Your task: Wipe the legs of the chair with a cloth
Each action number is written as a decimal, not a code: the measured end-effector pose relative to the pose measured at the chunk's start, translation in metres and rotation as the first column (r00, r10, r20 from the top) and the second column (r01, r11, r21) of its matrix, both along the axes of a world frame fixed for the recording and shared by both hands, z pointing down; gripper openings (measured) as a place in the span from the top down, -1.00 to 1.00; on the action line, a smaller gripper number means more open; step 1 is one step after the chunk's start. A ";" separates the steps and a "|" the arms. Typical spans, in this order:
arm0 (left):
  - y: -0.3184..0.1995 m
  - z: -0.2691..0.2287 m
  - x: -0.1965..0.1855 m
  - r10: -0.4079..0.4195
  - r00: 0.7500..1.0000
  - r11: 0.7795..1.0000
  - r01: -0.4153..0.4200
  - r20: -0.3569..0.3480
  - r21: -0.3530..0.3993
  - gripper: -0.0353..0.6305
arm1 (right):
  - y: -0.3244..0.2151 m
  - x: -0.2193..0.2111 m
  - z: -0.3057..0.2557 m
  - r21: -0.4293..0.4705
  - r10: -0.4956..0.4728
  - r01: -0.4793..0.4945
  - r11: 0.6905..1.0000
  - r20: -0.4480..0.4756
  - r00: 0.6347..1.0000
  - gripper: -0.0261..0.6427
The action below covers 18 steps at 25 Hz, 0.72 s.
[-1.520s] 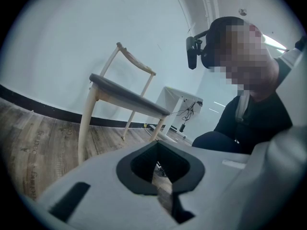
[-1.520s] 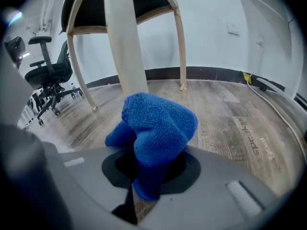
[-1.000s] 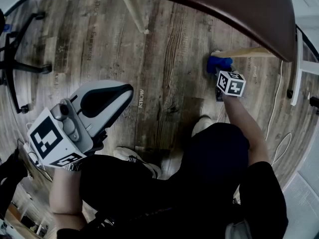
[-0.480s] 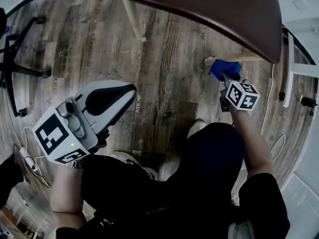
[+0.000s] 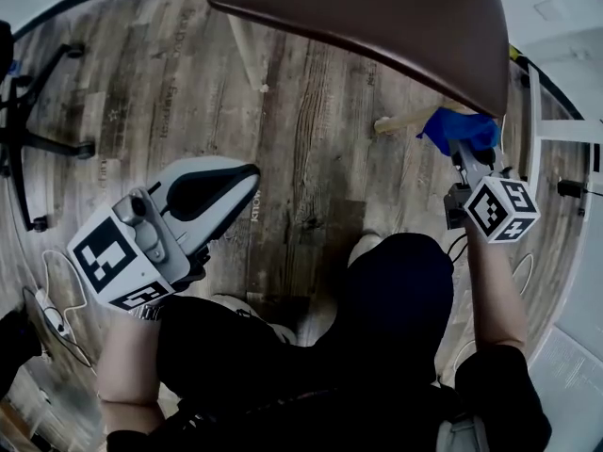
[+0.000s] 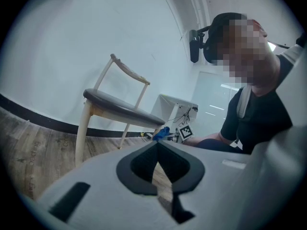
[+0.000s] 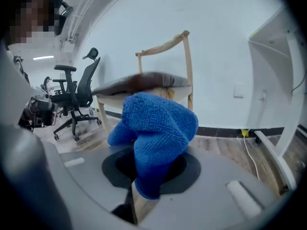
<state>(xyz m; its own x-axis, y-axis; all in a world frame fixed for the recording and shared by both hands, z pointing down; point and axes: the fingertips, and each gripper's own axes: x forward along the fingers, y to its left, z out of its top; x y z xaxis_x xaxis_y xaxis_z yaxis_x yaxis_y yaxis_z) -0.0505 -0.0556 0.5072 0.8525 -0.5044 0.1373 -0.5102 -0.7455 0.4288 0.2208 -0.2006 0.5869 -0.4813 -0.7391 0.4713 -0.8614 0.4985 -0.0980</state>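
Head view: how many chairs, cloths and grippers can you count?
Chairs: 2, the wooden chair and the office chair
Cloths: 1, the blue cloth
Grippers: 2, the left gripper and the right gripper
Total: 5

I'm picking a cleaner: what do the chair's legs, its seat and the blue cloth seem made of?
Legs: probably pale wood, matte; light tan, tapered, grain too small to see. Seat: dark brown, smooth with faint sheen, perhaps leather or vinyl. Cloth: likely microfibre; fuzzy looped blue pile.

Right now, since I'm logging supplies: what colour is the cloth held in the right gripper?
Blue. The cloth shows best in the right gripper view.
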 end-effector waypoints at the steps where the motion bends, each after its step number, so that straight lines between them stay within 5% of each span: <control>1: 0.000 -0.001 0.001 -0.001 1.000 1.000 0.001 0.000 0.004 0.89 | 0.000 0.000 -0.010 0.027 -0.002 0.002 1.000 0.004 1.000 0.66; 10: -0.003 -0.018 -0.020 -0.102 0.995 0.994 0.102 -0.019 0.028 0.89 | 0.023 -0.012 -0.086 0.202 -0.029 -0.025 0.979 0.261 0.965 0.67; 18: -0.003 -0.053 -0.049 -0.246 0.966 0.961 0.253 -0.079 0.110 0.89 | 0.046 -0.050 -0.153 0.354 -0.203 0.110 0.929 0.239 0.949 0.67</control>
<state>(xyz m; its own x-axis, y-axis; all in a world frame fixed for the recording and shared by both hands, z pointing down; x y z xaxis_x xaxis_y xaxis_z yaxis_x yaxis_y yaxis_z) -0.0999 -0.0590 0.4542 0.7025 -0.7116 0.0134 -0.6610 -0.6453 0.3828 0.1705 -0.1545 0.4342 -0.6766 -0.7347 0.0492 -0.7344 0.6684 -0.1180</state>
